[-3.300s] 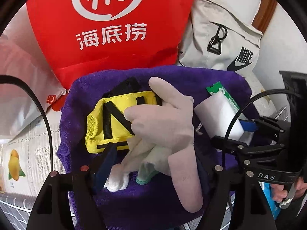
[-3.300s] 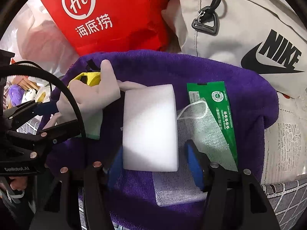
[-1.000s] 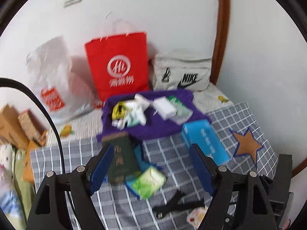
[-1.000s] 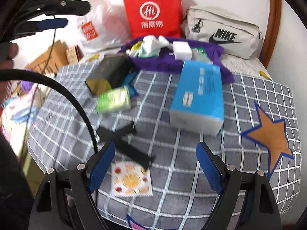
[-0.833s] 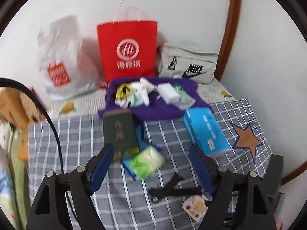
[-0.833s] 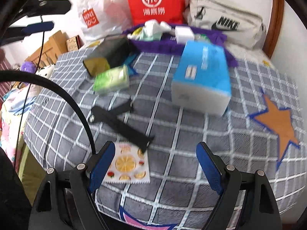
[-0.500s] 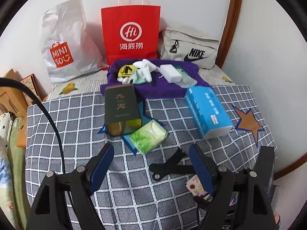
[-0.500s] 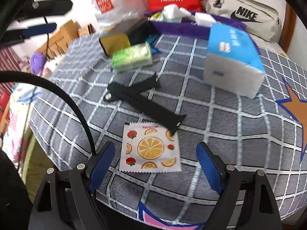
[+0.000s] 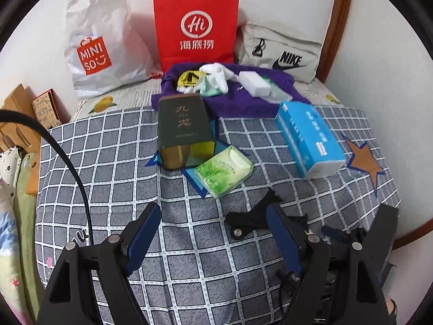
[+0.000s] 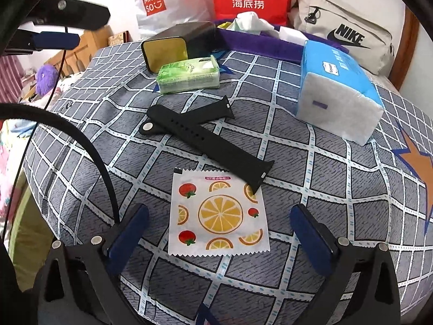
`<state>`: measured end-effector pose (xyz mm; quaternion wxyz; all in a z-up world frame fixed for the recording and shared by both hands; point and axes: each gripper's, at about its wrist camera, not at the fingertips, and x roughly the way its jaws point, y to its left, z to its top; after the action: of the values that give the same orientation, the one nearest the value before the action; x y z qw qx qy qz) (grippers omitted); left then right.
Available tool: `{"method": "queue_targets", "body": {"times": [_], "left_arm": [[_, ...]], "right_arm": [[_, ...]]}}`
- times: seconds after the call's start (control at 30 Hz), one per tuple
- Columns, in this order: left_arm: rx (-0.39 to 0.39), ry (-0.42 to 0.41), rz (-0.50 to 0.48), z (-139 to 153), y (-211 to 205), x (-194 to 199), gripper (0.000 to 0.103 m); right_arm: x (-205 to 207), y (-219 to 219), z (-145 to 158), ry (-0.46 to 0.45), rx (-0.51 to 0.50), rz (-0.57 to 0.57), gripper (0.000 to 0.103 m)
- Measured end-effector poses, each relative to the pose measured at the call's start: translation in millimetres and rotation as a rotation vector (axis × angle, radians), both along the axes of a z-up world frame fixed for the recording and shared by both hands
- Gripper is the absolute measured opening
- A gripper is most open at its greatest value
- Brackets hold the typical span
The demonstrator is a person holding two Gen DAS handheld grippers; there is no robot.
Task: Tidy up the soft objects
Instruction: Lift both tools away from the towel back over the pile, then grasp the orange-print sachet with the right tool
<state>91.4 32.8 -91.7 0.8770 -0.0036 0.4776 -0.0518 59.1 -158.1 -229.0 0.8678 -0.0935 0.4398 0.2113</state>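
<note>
Step in hand, by my judgement: fetching the next loose item for the sorted pile. Several soft items, a white sponge block (image 9: pixel 254 80) and pale gloves (image 9: pixel 216 77) among them, already lie on the purple towel (image 9: pixel 238 100) at the far edge of the bed (image 9: pixel 108 168), in front of the red paper bag (image 9: pixel 196 24). The right claw (image 10: pixel 219 233) hangs low over the near edge of the bed, its jaws spread wide, having just been opening, with nothing pressed between them; the fruit-printed sachet (image 10: pixel 217 214) lies flat on the cover directly between the fingers. A black watch strap (image 10: pixel 200 132) lies just beyond, one end overlapping the sachet's far corner. The left claw (image 9: pixel 213 239) is also spread and empty, over bare checked cover near the strap. Next move, as judged: the thin, flat sachet calls for the fingers to go down to the cover and pinch an edge without catching the strap.
</note>
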Motion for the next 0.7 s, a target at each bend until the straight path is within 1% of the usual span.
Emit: {"method": "queue_targets", "body": {"times": [0.03,0.1,0.13,0.17,0.2,0.27,0.33,0.43,0.53,0.7], "left_arm": [[0.004,0.004,0.001,-1,0,1,0.079],[0.003,0.007,0.004,-3,0,1,0.079],[0.001,0.009,0.005,-3,1,2,0.079],[-0.002,0.011,0.005,-4,1,2,0.079],[-0.004,0.014,0.004,-5,1,3,0.079],[-0.005,0.019,0.002,-8,-1,4,0.079],[-0.003,0.024,-0.008,-11,-3,4,0.079],[0.004,0.029,-0.018,-15,-4,4,0.079],[-0.009,0.039,-0.023,-22,-3,7,0.079],[-0.038,0.049,-0.040,-35,-1,12,0.079]], "right_arm": [[1,-1,2,-0.004,0.002,-0.007,0.095],[1,-5,5,-0.006,0.007,-0.025,0.077],[3,-7,7,-0.003,0.011,-0.030,0.071],[4,-10,9,-0.003,0.011,-0.038,0.059],[5,-13,10,-0.001,0.010,-0.042,0.053],[6,-18,11,0.005,0.013,-0.035,0.046],[8,-24,12,0.021,0.016,-0.020,0.044],[10,-32,13,0.025,0.011,-0.047,0.043],[13,-41,17,0.051,0.043,-0.057,0.042],[10,-51,35,0.023,0.088,-0.065,0.042]]}}
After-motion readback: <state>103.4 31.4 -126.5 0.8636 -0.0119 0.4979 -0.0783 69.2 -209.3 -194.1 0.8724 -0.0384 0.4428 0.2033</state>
